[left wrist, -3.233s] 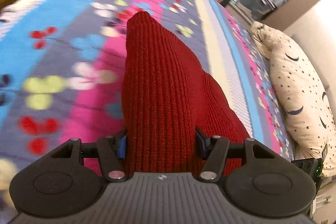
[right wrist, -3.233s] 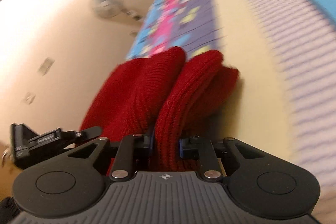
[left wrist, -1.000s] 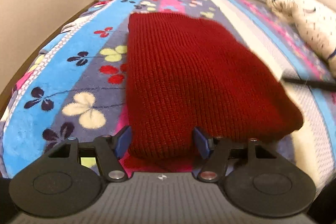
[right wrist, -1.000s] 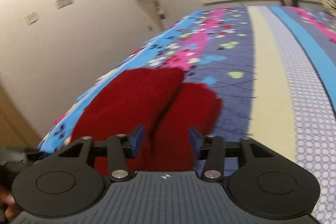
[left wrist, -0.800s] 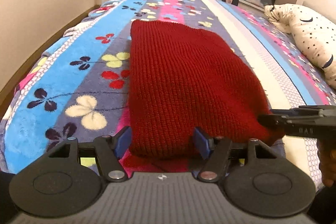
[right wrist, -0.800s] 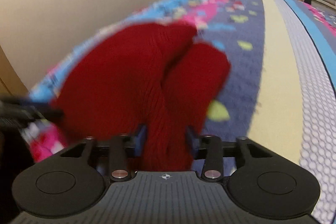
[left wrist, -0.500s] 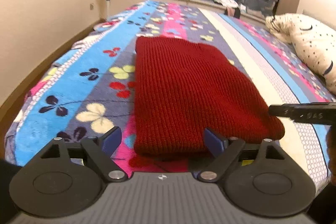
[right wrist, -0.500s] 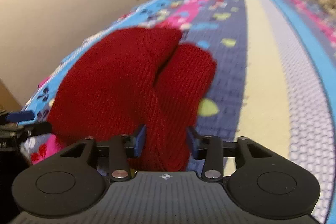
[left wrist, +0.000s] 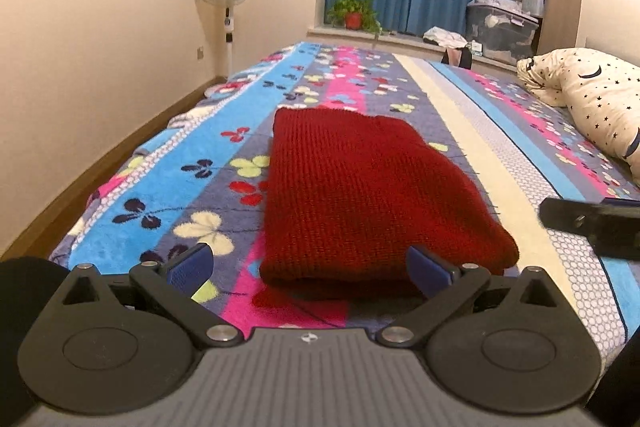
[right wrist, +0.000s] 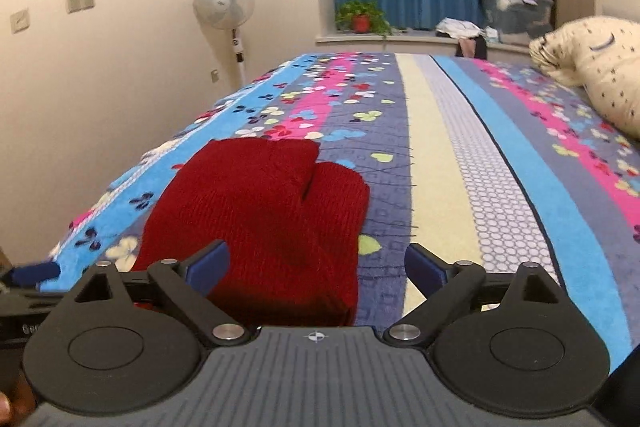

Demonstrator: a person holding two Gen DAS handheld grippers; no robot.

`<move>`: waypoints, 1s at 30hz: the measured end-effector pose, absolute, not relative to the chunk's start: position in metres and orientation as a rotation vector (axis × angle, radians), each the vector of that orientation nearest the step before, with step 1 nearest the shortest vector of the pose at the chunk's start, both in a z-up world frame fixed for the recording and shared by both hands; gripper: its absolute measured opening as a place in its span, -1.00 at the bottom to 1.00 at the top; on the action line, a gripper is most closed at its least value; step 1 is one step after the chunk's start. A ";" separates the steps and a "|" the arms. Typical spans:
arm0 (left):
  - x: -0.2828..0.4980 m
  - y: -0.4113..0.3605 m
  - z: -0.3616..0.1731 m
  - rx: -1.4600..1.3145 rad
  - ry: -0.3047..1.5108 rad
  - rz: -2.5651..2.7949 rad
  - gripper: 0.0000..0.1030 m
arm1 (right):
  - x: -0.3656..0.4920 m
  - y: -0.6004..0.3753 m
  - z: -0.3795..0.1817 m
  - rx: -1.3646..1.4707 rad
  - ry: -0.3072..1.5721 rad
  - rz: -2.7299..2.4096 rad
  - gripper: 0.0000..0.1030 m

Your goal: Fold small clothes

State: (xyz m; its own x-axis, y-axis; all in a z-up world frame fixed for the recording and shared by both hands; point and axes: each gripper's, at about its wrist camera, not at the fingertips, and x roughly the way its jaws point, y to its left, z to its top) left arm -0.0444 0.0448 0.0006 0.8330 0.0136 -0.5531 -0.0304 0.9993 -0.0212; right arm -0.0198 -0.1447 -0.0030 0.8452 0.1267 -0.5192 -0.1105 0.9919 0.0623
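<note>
red knit garment (left wrist: 360,195) lies folded on the flowered bedspread (left wrist: 152,187), a thick slab running from about 6 o'clock toward 12 o'clock in the left wrist view, its near edge just ahead of the left gripper (left wrist: 310,269). that gripper's jaws have just been opening and now stand wide, the blue pads clear of the wool on either side, nothing pinched. the right gripper (right wrist: 316,265) has likewise just spread wide; in its view the garment sits at 9 to 10 o'clock of centre, its near corner between the jaws but untouched, and a split shows at 12 o'clock of the pile where two layers part.

risks, as i judge them: the bulky knit may spring open at that split, since nothing pins it. a small red flap pokes out under the near edge at 6 o'clock in the left view; an open finger could snag it and drag the fold askew. the right gripper shows at 3 o'clock in the left view, close enough that the tools could knock together.
</note>
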 end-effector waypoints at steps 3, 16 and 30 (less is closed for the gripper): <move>-0.046 0.040 -0.002 -0.016 0.582 0.020 0.99 | -0.019 -0.140 -0.007 -0.028 0.541 0.121 0.87; -0.036 0.052 -0.013 -0.060 0.576 0.025 0.99 | -0.006 -0.136 -0.023 -0.031 0.561 0.113 0.87; -0.021 0.055 -0.028 -0.067 0.662 0.063 0.99 | 0.006 -0.135 -0.037 -0.030 0.624 0.109 0.87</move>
State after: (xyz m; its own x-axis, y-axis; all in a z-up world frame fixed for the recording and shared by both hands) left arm -0.0207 0.0552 -0.0277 0.7872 0.0367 -0.6156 -0.0795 0.9959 -0.0423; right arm 0.0064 -0.1347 -0.0367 0.8060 0.0924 -0.5846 -0.1106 0.9939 0.0046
